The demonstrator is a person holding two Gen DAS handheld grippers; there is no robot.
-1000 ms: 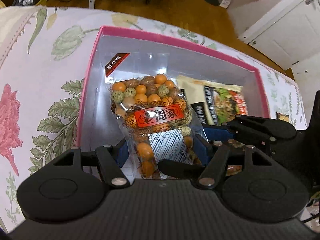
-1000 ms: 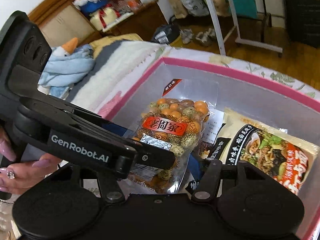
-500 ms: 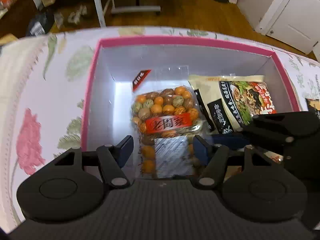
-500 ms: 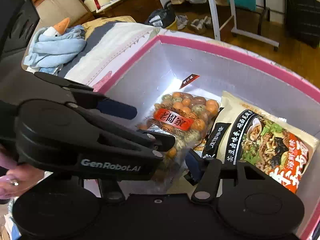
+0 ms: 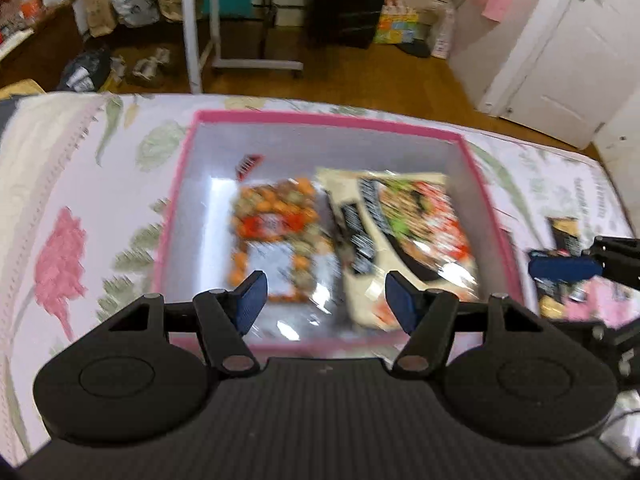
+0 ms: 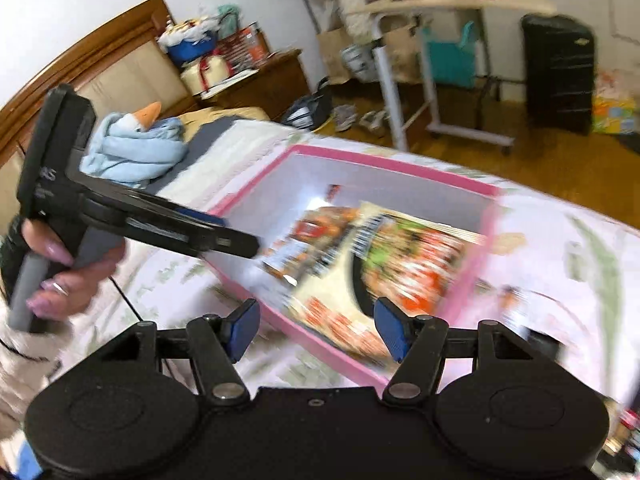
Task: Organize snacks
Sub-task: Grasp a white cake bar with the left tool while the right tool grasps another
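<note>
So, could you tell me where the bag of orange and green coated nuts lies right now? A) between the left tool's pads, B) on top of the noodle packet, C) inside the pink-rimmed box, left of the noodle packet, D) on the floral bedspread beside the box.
C: the nut bag lies on the floor of the box, left of the noodle packet, with both tools empty.

A pink-rimmed box with pale grey walls sits ahead of the blue-padded tongs, on a white bedspread patterned with pink flowers and green leaves.
</note>
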